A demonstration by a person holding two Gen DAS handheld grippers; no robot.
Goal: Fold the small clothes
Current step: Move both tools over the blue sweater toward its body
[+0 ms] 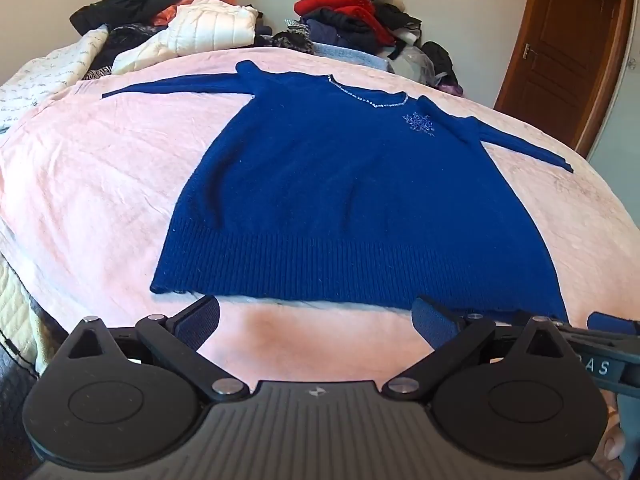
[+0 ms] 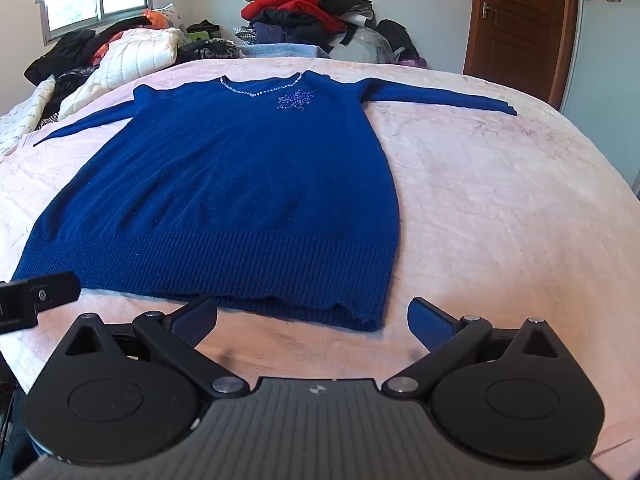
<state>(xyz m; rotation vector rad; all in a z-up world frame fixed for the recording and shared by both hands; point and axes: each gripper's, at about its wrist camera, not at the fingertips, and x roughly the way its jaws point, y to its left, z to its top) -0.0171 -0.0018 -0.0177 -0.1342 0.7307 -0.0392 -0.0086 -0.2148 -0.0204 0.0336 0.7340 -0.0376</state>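
Note:
A blue knit sweater (image 1: pixel 340 184) lies flat, front up, on a pink bedspread (image 1: pixel 100 184), sleeves stretched out to both sides, ribbed hem nearest me. It has a beaded V-neck and a sparkly motif on the chest. In the right wrist view the same sweater (image 2: pixel 240 184) fills the left and middle. My left gripper (image 1: pixel 316 320) stands open just short of the hem, nothing between its fingers. My right gripper (image 2: pixel 312 320) is open too, near the hem's right corner, which sits between and just ahead of the fingers. The right gripper's fingertip (image 1: pixel 612 322) pokes in at the left view's right edge.
Piles of clothes (image 1: pixel 352 20) and a white quilted jacket (image 1: pixel 212 28) sit at the bed's far end. A brown door (image 1: pixel 560 48) stands at the right. A window (image 2: pixel 96 0) is at the back left. The bedspread (image 2: pixel 500 200) runs wide on both sides of the sweater.

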